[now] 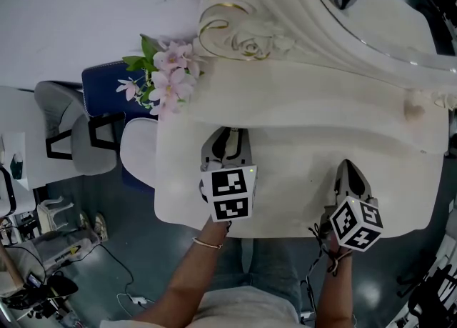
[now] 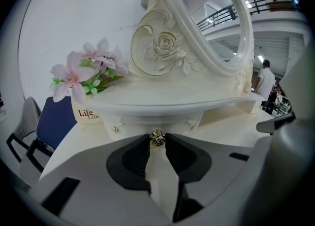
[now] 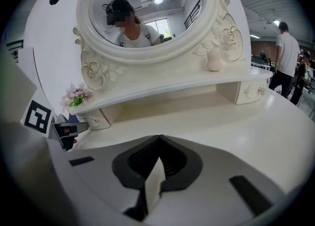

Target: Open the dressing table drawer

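Found the left gripper (image 1: 228,137) clenched on the small metal knob (image 2: 157,139) of the drawer (image 2: 142,122), both jaw tips pressed against the knob's sides. Placed that drawer below the mirror (image 2: 211,18), under the shelf (image 2: 172,103) at the mirror's foot, toward the mirror's flowered end. Could not tell whether the drawer front stood out at all. Saw the right gripper (image 3: 158,139) clenched on nothing, jaws tip to tip, over the tabletop (image 3: 221,121) in front of the mirror, farther from the mirror than the left. Noted pink flowers (image 2: 74,75) in a pot (image 2: 88,115) marked "Life" beside the mirror's scrolled frame.
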`<state>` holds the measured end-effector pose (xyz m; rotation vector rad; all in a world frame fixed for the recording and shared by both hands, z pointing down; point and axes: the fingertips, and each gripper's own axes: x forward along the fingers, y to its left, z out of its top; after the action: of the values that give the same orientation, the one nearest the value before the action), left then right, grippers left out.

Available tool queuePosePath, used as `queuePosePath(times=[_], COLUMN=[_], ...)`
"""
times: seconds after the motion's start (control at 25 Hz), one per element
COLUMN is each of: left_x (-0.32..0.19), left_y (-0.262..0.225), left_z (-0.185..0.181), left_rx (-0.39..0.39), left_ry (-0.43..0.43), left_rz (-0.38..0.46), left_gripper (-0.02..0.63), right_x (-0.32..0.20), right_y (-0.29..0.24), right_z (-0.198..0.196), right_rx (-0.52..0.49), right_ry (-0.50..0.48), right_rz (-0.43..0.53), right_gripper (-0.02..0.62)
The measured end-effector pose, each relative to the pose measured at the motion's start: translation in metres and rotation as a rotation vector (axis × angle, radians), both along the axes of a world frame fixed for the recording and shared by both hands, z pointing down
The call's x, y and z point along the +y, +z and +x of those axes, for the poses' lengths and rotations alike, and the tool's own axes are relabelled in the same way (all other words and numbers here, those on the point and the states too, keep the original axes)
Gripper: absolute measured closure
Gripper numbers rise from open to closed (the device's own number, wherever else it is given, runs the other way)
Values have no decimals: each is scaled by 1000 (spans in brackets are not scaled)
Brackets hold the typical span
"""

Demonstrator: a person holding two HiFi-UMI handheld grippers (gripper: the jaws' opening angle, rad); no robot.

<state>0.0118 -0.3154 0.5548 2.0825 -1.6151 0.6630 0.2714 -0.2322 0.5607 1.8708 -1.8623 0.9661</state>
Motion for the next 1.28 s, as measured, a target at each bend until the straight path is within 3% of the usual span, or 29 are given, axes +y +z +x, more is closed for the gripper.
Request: queuePosePath(times=[1.28], left_x=[10], left_y=[1], left_z=[0], left_rx=[-15], left_ry=[-4], left_rz=[6], left_gripper=[497], right_x=[23], right_y=[-9], right_z=[11], right_rx=[13], right_ry=[15], right_rz=[6], right_gripper=[589])
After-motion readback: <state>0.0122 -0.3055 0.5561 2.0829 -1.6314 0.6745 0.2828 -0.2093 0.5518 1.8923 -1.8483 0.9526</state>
